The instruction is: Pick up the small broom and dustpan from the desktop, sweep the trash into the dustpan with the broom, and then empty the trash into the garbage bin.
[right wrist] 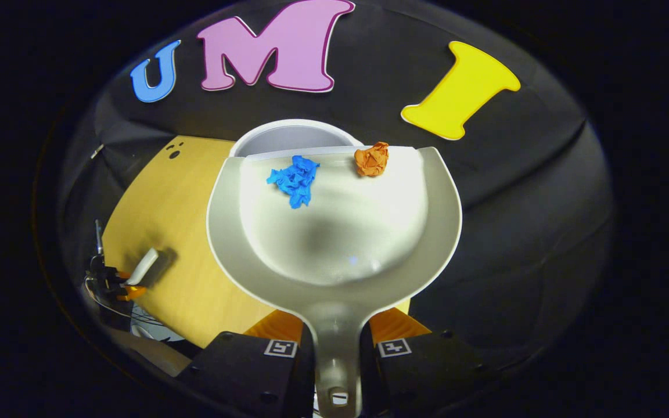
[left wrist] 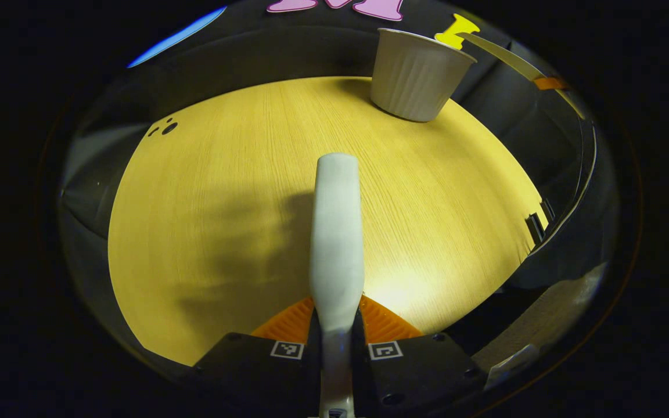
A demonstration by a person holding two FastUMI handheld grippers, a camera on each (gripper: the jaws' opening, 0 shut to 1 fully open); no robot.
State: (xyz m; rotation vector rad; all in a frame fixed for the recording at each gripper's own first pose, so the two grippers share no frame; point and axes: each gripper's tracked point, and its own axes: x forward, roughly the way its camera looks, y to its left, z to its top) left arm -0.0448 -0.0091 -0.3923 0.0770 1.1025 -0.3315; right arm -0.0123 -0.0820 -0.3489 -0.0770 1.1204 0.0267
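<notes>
1. In the left gripper view, the left gripper [left wrist: 336, 322] has its jaws narrow, and both fingers press on the white plastic broom [left wrist: 337, 244] by its handle.
2. The smooth white body of the broom points from 6 o'clock toward 12 o'clock and ends with a rounded tip over the yellow wooden desktop [left wrist: 224, 203]. I cannot tell where its bristles are.
3. The broom's shadow falls on the desktop toward 9 o'clock.
4. The white ribbed garbage bin [left wrist: 416, 75] stands upright on the far edge of the desktop, at about 1 o'clock.
5. In the right gripper view, the right gripper [right wrist: 337, 348] has its jaws narrow, and they clamp the handle of the white plastic dustpan [right wrist: 334, 232] at 6 o'clock.
6. The pan is held up above the desktop [right wrist: 154, 220], and its far lip is over the rim of the garbage bin [right wrist: 294, 136] at 12 o'clock.
7. Two pieces of trash lie near this lip: a crumpled blue paper [right wrist: 295, 179] at about 11 o'clock and a crumpled orange paper ball [right wrist: 371, 159] at about 1 o'clock, apart from each other.
8. At 8 o'clock, far off, the left gripper [right wrist: 128, 284] shows with the broom [right wrist: 143, 266].
</notes>
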